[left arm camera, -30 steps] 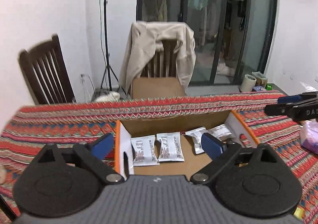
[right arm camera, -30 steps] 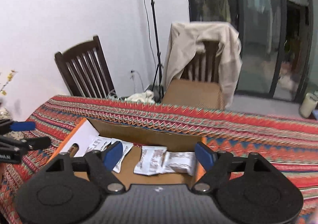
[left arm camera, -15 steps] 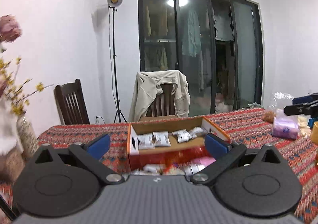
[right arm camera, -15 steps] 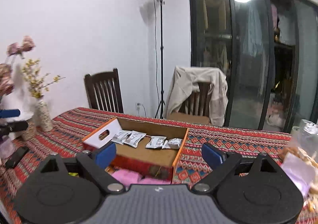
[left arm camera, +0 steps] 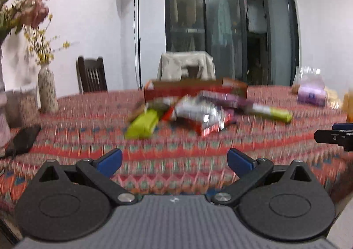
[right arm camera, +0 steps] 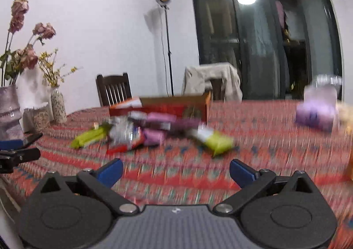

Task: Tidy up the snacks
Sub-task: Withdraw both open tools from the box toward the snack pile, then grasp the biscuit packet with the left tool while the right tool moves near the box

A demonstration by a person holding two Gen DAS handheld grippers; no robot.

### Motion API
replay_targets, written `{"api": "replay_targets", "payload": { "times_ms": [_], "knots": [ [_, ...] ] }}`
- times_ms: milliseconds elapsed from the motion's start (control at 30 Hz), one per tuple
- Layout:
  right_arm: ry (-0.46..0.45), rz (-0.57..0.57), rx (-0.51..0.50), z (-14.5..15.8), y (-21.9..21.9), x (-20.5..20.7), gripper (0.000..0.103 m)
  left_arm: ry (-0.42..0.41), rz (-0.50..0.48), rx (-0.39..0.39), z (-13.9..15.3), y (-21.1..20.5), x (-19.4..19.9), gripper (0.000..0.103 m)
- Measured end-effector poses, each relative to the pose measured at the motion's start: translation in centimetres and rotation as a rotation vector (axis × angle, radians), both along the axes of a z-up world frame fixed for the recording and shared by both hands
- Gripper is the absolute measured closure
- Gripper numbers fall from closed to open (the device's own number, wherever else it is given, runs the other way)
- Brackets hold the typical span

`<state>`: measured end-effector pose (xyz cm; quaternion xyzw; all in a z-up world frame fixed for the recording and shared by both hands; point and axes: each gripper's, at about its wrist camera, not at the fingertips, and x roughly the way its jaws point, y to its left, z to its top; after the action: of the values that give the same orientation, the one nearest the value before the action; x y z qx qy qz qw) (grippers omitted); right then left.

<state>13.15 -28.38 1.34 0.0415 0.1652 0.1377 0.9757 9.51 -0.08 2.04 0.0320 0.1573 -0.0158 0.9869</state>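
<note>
A pile of snack packets point(left arm camera: 198, 114) point(right arm camera: 136, 134) lies on the patterned tablecloth in front of an open red cardboard box point(left arm camera: 194, 90) point(right arm camera: 167, 105). It includes a green packet point(left arm camera: 143, 126) point(right arm camera: 90, 137), a red-and-silver bag point(left arm camera: 205, 116) point(right arm camera: 125, 136), pink packets point(right arm camera: 154, 136) and a second green-ended packet point(left arm camera: 273, 114) point(right arm camera: 216, 140). My left gripper point(left arm camera: 174, 160) is open and empty, low over the cloth, well short of the pile. My right gripper point(right arm camera: 175, 170) is still opening, nothing between its fingers. Both views are blurred.
Vases with dried flowers point(left arm camera: 46, 85) point(right arm camera: 57, 103) and a dark phone-like object point(left arm camera: 23, 138) stand at the left. A purple bag and clear jar point(left arm camera: 311, 92) point(right arm camera: 317, 112) sit at the right. Two chairs point(left arm camera: 91, 76) point(right arm camera: 211, 82) stand behind the table.
Both grippers pulled back from above the box and sank toward the near table edge; the box now looks far and the snack pile has come into view. The right jaws widened.
</note>
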Motion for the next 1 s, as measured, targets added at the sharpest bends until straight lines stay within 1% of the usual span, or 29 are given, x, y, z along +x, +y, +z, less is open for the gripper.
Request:
{"api": "replay_targets", "payload": {
  "times_ms": [33,100,167,233,333,600,767,1000],
  "knots": [
    [0.021,0.002,-0.005,-1.1,0.4,-0.2,0.0,0.008,0.005,0.014,-0.4,-0.1,0.0,0.0],
    [0.038,0.004,-0.027,-2.3,0.9,-0.5,0.0,0.012,0.012,0.029,-0.9,-0.1,-0.1,0.0],
    [0.043,-0.003,-0.05,-2.9,1.5,-0.7,0.0,0.022,0.016,0.015,-0.9,0.1,0.1,0.0],
    [0.049,0.001,-0.048,-3.2,1.7,-0.8,0.0,0.032,0.019,-0.003,-1.0,0.4,0.4,0.0],
    [0.051,0.006,-0.032,-3.1,1.8,-0.7,0.0,0.034,0.014,-0.002,-0.9,0.4,0.6,0.0],
    [0.053,-0.002,-0.049,-2.8,2.2,0.6,0.0,0.055,-0.011,0.012,-0.9,0.3,2.0,0.0],
    [0.051,0.002,-0.049,-2.5,2.2,1.6,0.001,0.078,-0.002,-0.017,-0.5,0.8,3.8,0.0],
    [0.071,0.02,-0.024,-1.1,2.7,4.9,0.002,0.108,0.025,-0.05,0.8,2.0,6.7,0.0]
  ]
}}
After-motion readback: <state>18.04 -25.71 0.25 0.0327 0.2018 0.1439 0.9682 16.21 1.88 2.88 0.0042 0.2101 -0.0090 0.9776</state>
